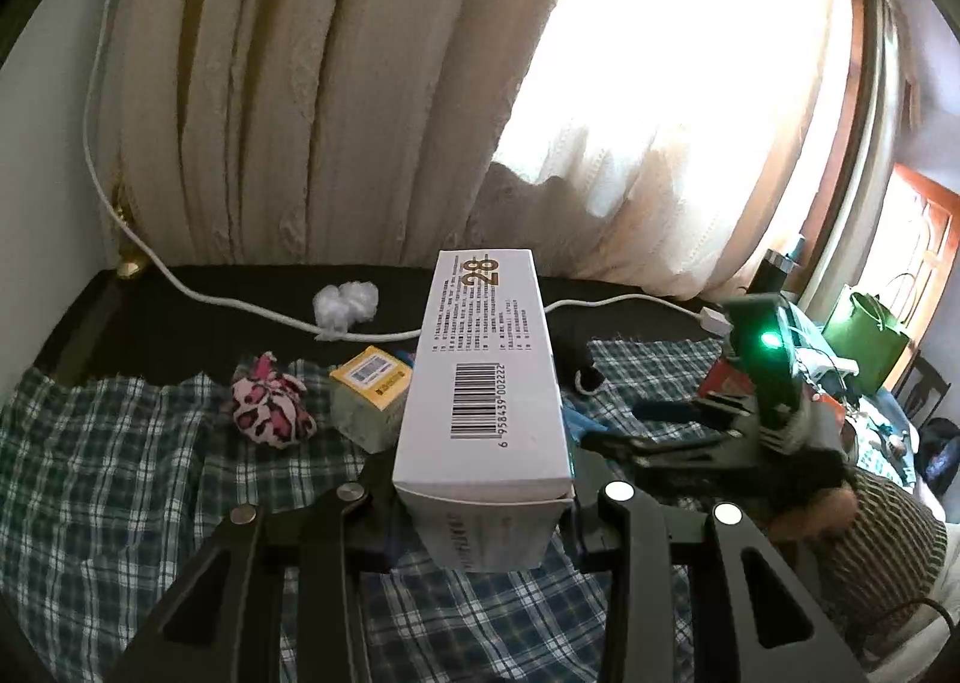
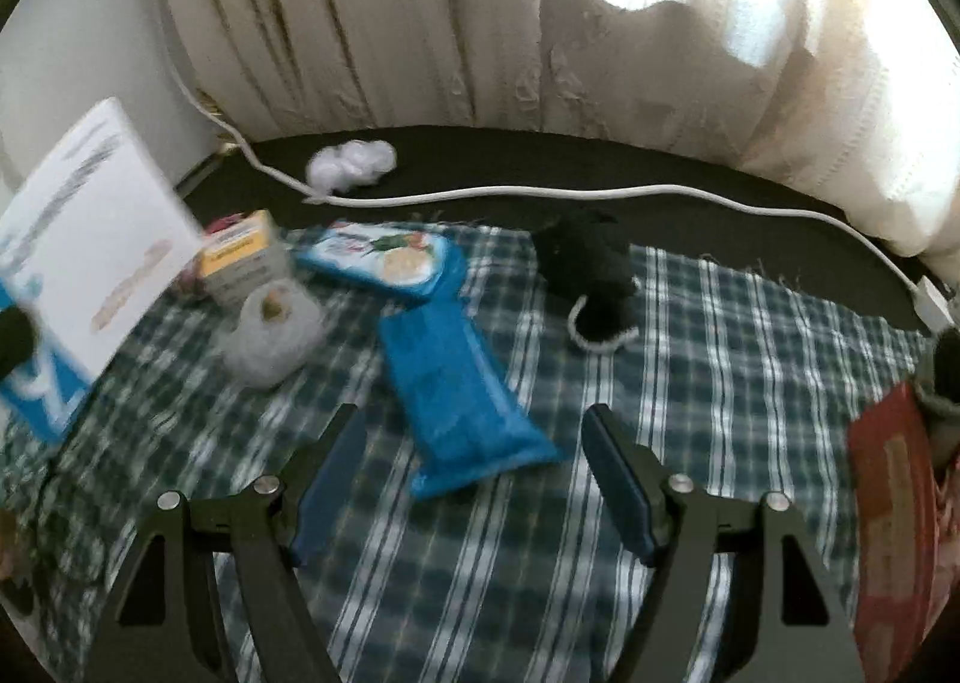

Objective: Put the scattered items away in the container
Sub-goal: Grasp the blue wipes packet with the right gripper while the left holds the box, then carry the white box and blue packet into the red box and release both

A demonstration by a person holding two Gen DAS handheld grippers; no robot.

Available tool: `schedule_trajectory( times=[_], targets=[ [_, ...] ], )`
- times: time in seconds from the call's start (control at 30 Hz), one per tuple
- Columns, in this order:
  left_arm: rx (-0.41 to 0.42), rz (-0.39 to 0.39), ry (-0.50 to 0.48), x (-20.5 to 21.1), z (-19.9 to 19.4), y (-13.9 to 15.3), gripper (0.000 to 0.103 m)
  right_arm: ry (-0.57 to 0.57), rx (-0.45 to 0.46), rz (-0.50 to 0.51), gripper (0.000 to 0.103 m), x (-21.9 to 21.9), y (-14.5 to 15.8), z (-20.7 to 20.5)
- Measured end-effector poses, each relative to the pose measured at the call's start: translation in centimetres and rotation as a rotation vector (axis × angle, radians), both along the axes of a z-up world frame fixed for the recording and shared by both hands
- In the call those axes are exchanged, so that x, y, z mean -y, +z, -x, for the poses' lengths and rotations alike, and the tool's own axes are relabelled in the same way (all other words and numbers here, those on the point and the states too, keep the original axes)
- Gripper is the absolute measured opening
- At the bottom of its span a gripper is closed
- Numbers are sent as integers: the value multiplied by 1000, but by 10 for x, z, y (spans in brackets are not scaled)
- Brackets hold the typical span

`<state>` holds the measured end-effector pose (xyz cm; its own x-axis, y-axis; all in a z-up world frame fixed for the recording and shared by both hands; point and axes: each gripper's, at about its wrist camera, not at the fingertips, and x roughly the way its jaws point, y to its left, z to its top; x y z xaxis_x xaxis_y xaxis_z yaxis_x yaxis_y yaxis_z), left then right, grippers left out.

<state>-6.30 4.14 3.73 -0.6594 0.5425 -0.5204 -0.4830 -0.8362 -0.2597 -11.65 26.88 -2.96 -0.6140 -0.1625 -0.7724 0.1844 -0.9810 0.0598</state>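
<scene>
Plaid cloth (image 2: 690, 383) covers the work surface, cream curtains (image 1: 288, 83) behind, white cable (image 2: 540, 195) across the dark strip at the back. Left gripper (image 1: 480, 494) clamps a long white barcoded box (image 1: 486, 377), held above the cloth. Right gripper (image 2: 474, 479) spread wide, nothing between its fingers, over a blue packet (image 2: 462, 401). Nearby on the cloth: yellow-topped small box (image 1: 369, 395), pink patterned bundle (image 1: 270, 410), black sock (image 2: 591, 287). Container not identifiable.
</scene>
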Motion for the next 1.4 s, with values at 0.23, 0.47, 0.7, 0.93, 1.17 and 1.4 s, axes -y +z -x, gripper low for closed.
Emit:
schedule_trajectory(
  times=[0.23,0.47,0.7,0.93,1.17,1.4],
  targets=[
    [10,-7,14,4,3,-3,40,24,60,12,59,10,-19,23],
    [35,5,17,-2,7,-12,40,9,27,-3,51,13,-14,14],
    [33,18,5,-10,3,-15,40,-46,-37,68,45,-10,11,-13],
    [31,14,1,-19,-1,-10,40,-129,-111,125,45,-57,38,-57],
    [6,40,-57,-50,-23,2,40,-311,-227,145,45,-147,68,-129],
    [-31,45,-172,-108,-48,23,40,-560,-287,160,45,-245,77,-194]
  ],
)
